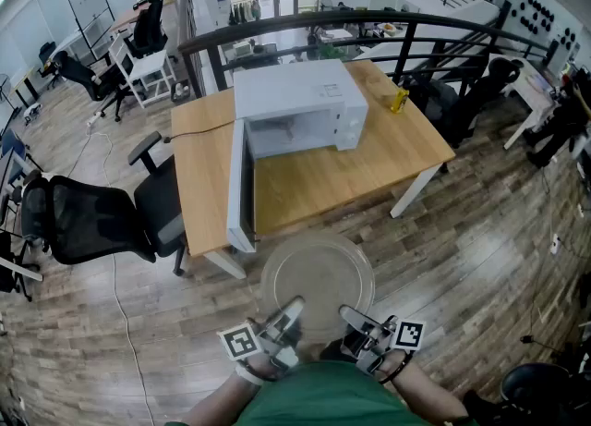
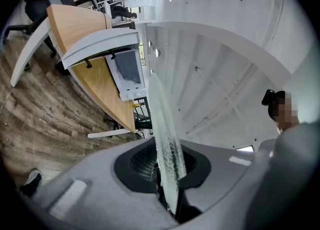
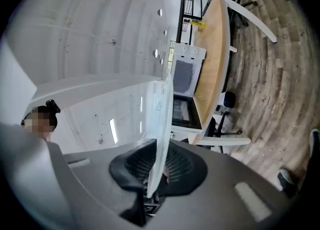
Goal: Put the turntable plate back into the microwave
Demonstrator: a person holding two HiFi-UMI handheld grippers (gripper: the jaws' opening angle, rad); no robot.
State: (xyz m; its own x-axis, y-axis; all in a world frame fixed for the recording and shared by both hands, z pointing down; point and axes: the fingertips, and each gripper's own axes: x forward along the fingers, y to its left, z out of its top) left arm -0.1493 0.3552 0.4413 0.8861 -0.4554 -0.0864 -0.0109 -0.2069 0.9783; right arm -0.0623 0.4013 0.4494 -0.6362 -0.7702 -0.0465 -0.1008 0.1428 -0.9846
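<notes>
Gripping the glass turntable plate point(image 1: 319, 278) at its near rim, the left gripper point(image 1: 288, 315) and right gripper point(image 1: 355, 319) are each clamped on the edge. The plate hangs roughly level above the floor, short of the table point(image 1: 323, 184). The microwave point(image 1: 295, 105) stands there with its door point(image 1: 238, 184) swung wide and its cavity bare, so pickup looks done; what remains, as I judge it, is carrying the plate in, seating it and releasing the 2 grippers.
</notes>
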